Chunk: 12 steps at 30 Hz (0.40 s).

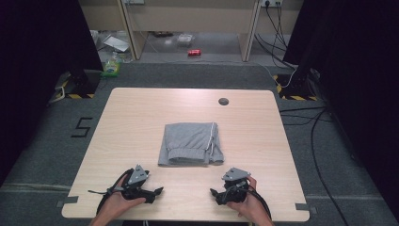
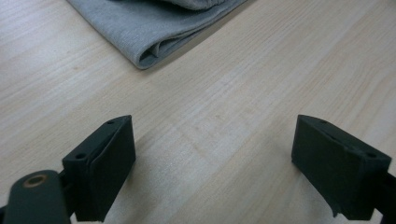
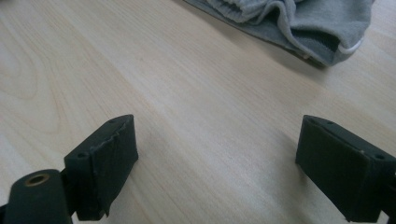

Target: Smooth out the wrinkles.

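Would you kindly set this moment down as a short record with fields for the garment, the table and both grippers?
garment: folded grey fabric garment with a white cord, lying flat near the table's middle
surface: light wooden table
left gripper: left gripper, jaws open, nothing between them, near the table's front edge, apart from the garment
right gripper: right gripper, jaws open, nothing between them, also short of the garment
other: small dark round disc near the table's far edge

The folded clothes (image 1: 190, 143) are grey, with a thin white stripe down one side. They lie on a light wooden table (image 1: 131, 117) with wavy grain lines. Behind the table sit a red can (image 1: 194, 52) and a green bottle (image 1: 111, 66).
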### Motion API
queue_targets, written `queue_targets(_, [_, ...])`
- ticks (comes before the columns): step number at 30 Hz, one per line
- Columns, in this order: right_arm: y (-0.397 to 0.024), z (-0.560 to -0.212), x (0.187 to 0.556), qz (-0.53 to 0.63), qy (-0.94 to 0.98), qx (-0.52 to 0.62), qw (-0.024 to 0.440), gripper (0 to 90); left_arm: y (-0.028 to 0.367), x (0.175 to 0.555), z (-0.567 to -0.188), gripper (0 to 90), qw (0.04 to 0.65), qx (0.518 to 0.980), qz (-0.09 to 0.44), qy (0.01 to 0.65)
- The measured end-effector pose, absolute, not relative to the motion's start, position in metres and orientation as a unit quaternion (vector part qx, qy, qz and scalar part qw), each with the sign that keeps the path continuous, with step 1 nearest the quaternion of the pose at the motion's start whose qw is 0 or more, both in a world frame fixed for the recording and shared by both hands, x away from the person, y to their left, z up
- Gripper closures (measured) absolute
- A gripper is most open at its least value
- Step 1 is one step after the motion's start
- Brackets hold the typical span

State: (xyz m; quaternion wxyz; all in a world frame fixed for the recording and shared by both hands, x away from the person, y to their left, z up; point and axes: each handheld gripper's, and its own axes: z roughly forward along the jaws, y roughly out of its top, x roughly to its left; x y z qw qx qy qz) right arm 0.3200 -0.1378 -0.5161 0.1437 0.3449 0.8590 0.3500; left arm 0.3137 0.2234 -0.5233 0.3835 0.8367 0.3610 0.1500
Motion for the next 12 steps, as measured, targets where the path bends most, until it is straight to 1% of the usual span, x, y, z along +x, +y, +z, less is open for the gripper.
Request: queue_targets(12, [-0.1357,-0.5171,0.3211,0.355,0.859,0.340,0.143,13.0,0.2234,0.3143,-0.5232,12.6,0.383,0.838,0.149,0.360])
